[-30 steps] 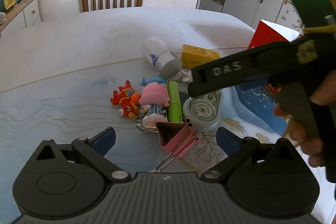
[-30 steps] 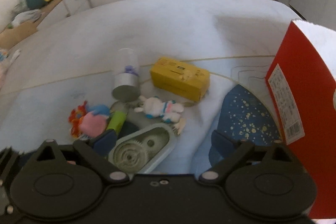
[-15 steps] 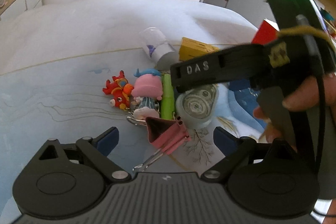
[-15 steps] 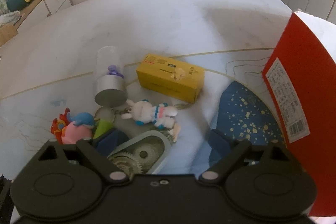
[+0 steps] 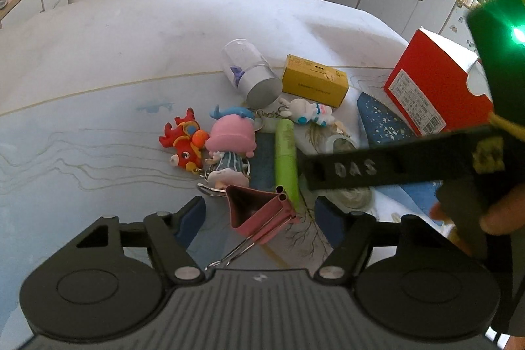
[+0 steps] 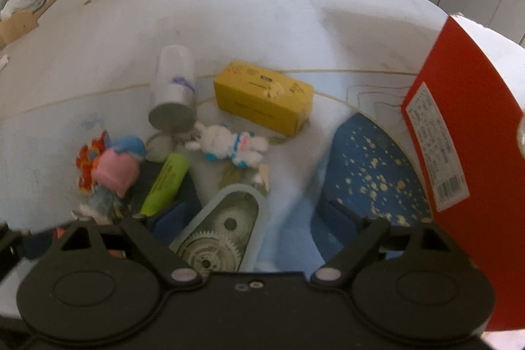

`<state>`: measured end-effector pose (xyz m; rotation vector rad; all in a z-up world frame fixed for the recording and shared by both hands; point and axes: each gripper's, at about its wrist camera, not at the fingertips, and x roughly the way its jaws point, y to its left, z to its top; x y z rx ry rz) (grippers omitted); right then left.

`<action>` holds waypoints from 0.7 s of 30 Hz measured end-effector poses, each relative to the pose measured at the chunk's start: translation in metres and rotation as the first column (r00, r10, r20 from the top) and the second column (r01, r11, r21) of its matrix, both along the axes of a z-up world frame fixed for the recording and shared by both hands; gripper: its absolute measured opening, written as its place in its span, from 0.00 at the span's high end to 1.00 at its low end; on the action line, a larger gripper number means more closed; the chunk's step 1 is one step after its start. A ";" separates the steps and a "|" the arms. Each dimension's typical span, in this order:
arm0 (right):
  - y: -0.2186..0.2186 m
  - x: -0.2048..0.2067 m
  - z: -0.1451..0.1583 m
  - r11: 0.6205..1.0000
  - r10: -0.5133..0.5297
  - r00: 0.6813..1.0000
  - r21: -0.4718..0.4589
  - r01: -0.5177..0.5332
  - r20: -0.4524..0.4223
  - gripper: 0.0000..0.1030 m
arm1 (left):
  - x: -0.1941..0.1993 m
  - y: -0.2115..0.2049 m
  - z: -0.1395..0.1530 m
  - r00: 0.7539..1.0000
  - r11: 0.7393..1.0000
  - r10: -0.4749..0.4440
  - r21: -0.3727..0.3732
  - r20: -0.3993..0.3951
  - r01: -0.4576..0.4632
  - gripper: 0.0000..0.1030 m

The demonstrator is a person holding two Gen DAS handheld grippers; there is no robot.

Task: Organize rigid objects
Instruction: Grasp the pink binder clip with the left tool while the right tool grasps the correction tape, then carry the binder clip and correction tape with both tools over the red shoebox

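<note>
Right wrist view: right gripper (image 6: 259, 215) jaws apart, straddling the grey gear case (image 6: 223, 232), nothing clamped. Left gripper (image 5: 262, 218) also spread, pink binder clip (image 5: 259, 212) between its fingers w/o contact. Green tube (image 6: 165, 182) sits just left of the case; closing could catch it too. Red box (image 6: 472, 153) stands well right of the case.
</note>
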<state>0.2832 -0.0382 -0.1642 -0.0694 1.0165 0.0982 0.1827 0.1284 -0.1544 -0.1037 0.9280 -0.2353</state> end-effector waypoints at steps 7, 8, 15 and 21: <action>-0.013 -0.022 0.002 1.000 0.017 1.000 -0.014 -0.017 0.010 0.27 | -0.002 -0.006 -0.001 1.000 0.999 -0.016 0.030 0.009 0.016 0.43; -0.014 -0.024 0.002 1.000 0.019 1.000 -0.014 -0.019 0.013 0.30 | -0.003 -0.007 -0.001 1.000 0.999 -0.022 0.038 0.011 0.021 0.46; -0.017 -0.036 0.005 0.997 0.075 0.997 -0.026 -0.074 0.026 0.49 | -0.002 -0.005 0.000 1.000 1.000 -0.022 0.018 0.006 0.022 0.58; -0.023 -0.046 0.007 0.996 0.089 0.995 -0.020 -0.088 0.036 0.50 | -0.003 -0.003 0.001 1.000 1.000 -0.015 0.017 0.002 0.015 0.67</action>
